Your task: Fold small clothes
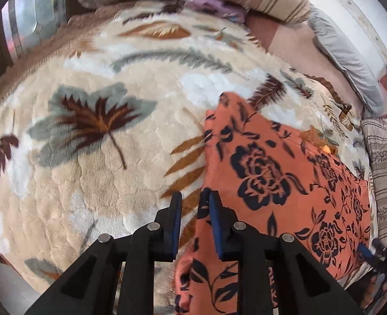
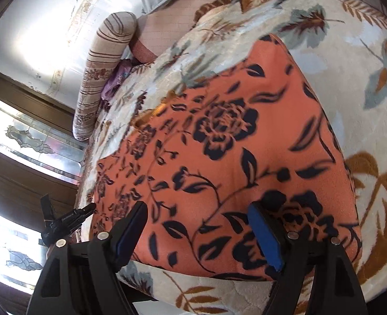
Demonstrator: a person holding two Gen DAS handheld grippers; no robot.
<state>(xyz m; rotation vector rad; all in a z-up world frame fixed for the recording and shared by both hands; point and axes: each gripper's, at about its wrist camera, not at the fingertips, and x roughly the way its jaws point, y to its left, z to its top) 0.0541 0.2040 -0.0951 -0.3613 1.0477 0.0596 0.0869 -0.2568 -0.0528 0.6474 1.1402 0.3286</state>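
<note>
An orange cloth with a dark rose print (image 1: 272, 173) lies flat on a plush cream blanket with a leaf pattern (image 1: 88, 183). My left gripper (image 1: 194, 197) points down at the cloth's left edge with its jaws narrowly apart. The right pad (image 1: 215, 223) is over the fabric, and blanket shows between the left pad and the cloth edge. In the right wrist view the same cloth (image 2: 232, 144) fills the middle. My right gripper (image 2: 198, 207) stands wide open above its near edge, holding nothing. A blue pad (image 1: 364, 252) of that gripper shows at the lower right of the left wrist view.
A striped bolster (image 2: 101, 73) and a purple cloth (image 2: 114, 84) lie at the blanket's far side, with a grey pillow (image 1: 345, 60) against the white wall. A dark-framed patterned-glass window (image 2: 36, 141) sits beyond the bed's edge. A wide stretch of blanket spreads left of the cloth.
</note>
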